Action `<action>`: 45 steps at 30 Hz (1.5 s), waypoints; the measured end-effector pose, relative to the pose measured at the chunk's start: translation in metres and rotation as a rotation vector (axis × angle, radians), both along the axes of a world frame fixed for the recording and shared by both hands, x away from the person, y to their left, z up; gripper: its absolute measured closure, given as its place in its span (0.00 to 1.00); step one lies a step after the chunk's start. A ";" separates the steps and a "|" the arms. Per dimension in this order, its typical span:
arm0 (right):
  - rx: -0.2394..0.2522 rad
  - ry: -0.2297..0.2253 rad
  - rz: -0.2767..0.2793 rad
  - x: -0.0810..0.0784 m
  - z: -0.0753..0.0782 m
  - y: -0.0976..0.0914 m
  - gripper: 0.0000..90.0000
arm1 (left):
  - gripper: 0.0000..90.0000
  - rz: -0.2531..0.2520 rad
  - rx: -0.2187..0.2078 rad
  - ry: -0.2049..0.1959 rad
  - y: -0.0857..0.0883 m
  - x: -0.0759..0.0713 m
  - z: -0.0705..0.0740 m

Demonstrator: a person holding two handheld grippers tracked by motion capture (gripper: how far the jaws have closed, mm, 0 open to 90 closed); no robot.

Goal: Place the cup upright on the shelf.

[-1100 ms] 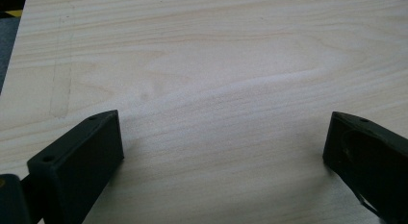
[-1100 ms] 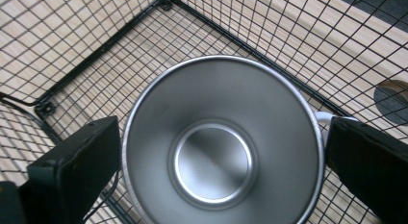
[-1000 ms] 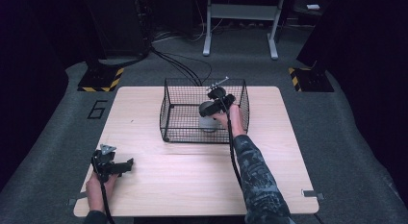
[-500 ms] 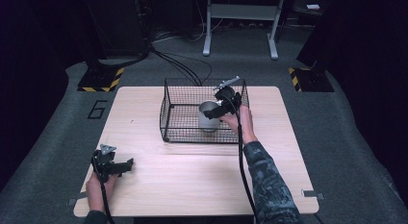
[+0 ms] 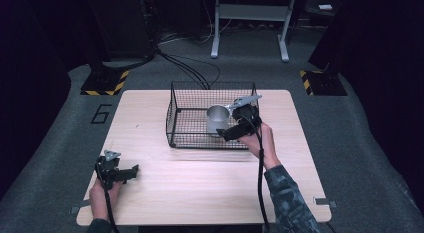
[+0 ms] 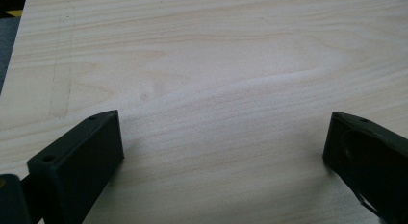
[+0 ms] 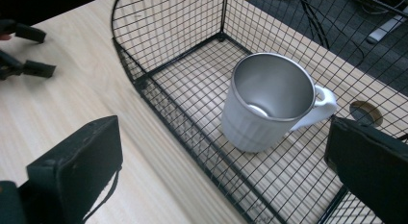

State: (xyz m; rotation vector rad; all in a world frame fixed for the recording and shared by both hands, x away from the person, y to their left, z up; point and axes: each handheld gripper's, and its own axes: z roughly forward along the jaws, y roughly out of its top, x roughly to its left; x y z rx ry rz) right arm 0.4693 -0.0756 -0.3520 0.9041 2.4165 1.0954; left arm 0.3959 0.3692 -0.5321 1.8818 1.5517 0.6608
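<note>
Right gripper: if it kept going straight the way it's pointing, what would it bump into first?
Probably the wire basket: its near wall lies between the open right gripper and the metal mug standing inside. If it passes above that rim, the mug comes next; depth is hard to judge.

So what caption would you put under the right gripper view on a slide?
Open right gripper above a metal mug standing upright inside a black wire basket.

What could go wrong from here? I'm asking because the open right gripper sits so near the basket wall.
1. The right gripper hangs by the black wire basket; its jaws could snag the mesh and drag it.
2. The upright metal mug with a handle stands free inside, so a nudge might tip it.
</note>
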 end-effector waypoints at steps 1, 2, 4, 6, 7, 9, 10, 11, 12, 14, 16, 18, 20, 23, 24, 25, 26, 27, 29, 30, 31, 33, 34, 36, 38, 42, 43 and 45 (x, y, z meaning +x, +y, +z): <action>0.003 0.004 0.002 -0.006 -0.001 -0.003 0.00 | 0.00 0.000 0.000 0.000 0.000 0.000 0.000; 0.002 0.002 0.000 -0.011 -0.001 -0.005 0.00 | 0.00 0.000 0.000 0.000 0.000 0.000 0.000; 0.002 -0.003 0.002 -0.018 -0.003 -0.010 0.00 | 0.00 0.001 -0.001 0.000 0.000 0.000 0.000; 0.006 -0.010 -0.008 -0.029 -0.008 -0.016 0.00 | 0.00 0.000 0.000 0.000 0.000 0.000 0.000; 0.007 -0.009 -0.008 -0.032 -0.010 -0.019 0.00 | 0.00 0.000 0.000 0.000 0.000 0.000 0.000; 0.008 -0.016 -0.016 -0.041 -0.015 -0.028 0.00 | 0.00 0.000 0.000 0.000 0.000 0.000 0.000; 0.008 -0.017 -0.023 -0.046 -0.018 -0.031 0.00 | 0.00 0.000 0.000 0.000 0.000 0.000 0.000; 0.011 -0.021 -0.027 -0.049 -0.021 -0.035 0.00 | 0.00 0.000 0.000 0.000 0.000 0.000 0.000; 0.010 -0.017 -0.038 -0.053 -0.023 -0.038 0.00 | 0.00 0.000 0.000 0.000 0.000 0.000 0.000; 0.010 -0.014 -0.046 -0.058 -0.028 -0.044 0.00 | 0.00 0.000 0.000 0.000 0.000 0.000 0.000; -0.002 -0.020 -0.062 -0.064 -0.035 -0.053 0.00 | 0.00 0.000 0.000 0.000 0.000 0.000 0.000; 0.015 -0.012 -0.087 -0.069 -0.042 -0.060 0.00 | 0.00 0.000 0.000 0.000 0.000 0.000 0.000; 0.009 -0.007 -0.105 -0.073 -0.049 -0.068 0.00 | 0.00 0.000 0.000 0.000 0.000 0.000 0.000; 0.011 0.008 -0.153 -0.080 -0.064 -0.084 0.00 | 0.00 0.000 0.000 0.000 0.000 0.000 0.000; 0.008 0.009 -0.162 -0.081 -0.069 -0.089 0.00 | 0.00 0.000 0.000 0.000 0.000 0.000 0.000; 0.005 0.017 -0.177 -0.082 -0.073 -0.093 0.00 | 0.00 0.000 0.000 0.000 0.000 0.000 0.000; -0.005 0.023 -0.191 -0.082 -0.078 -0.098 0.00 | 0.00 0.000 0.000 0.000 0.000 0.000 0.000; 0.001 0.036 -0.211 -0.083 -0.084 -0.104 0.00 | 0.00 0.000 0.000 0.000 0.000 0.000 0.000; 0.005 0.053 -0.238 -0.083 -0.094 -0.114 0.00 | 0.00 0.000 0.000 0.000 0.000 0.000 0.000; 0.005 0.064 -0.261 -0.084 -0.100 -0.119 0.00 | 0.00 0.000 0.000 0.000 0.000 0.000 0.000; -0.006 0.074 -0.268 -0.083 -0.106 -0.125 0.00 | 0.00 0.000 0.000 0.000 0.000 0.000 0.000; -0.012 0.088 -0.306 -0.083 -0.118 -0.134 0.00 | 0.00 0.000 0.000 0.000 0.000 0.000 0.000; -0.013 0.102 -0.324 -0.084 -0.124 -0.138 0.00 | 0.00 0.000 0.000 0.000 0.000 0.000 0.000; -0.024 0.107 -0.346 -0.083 -0.137 -0.148 0.00 | 0.00 0.000 0.000 0.000 0.000 0.000 0.000; -0.018 0.110 -0.364 -0.083 -0.149 -0.157 0.00 | 0.00 0.000 0.000 0.000 0.000 0.000 0.000; -0.013 0.123 -0.422 -0.084 -0.165 -0.170 0.00 | 0.00 0.000 0.000 0.000 0.000 0.000 0.000; -0.016 0.127 -0.425 -0.084 -0.169 -0.173 0.00 | 0.00 0.000 0.000 0.000 0.000 0.000 0.000; -0.022 0.114 -0.445 -0.086 -0.175 -0.177 0.00 | 0.00 0.000 0.000 0.000 0.000 0.000 0.000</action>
